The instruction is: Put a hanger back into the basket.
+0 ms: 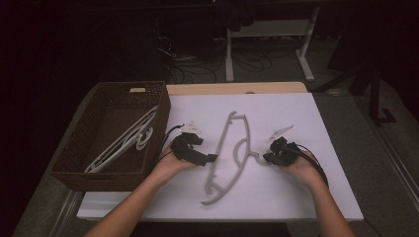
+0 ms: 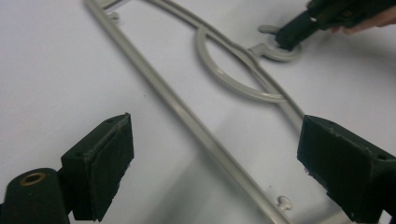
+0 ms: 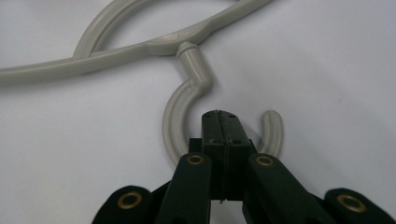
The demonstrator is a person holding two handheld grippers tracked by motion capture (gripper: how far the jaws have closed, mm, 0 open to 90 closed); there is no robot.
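Grey hanger [image 1: 232, 153] flat on the white table [image 1: 296, 192], mid-table, long bar running near edge to far edge, hook toward the right edge. Right gripper [image 3: 219, 122] clenched, jaws pressed together over the bottom of the hook's curve; can't tell if plastic is actually pinched. Left gripper [image 2: 212, 161] released, jaws spread wide, straddling the hanger's straight bar, not touching it. Wicker basket [image 1: 74, 153] at the left edge holds white hangers [image 1: 128, 140].
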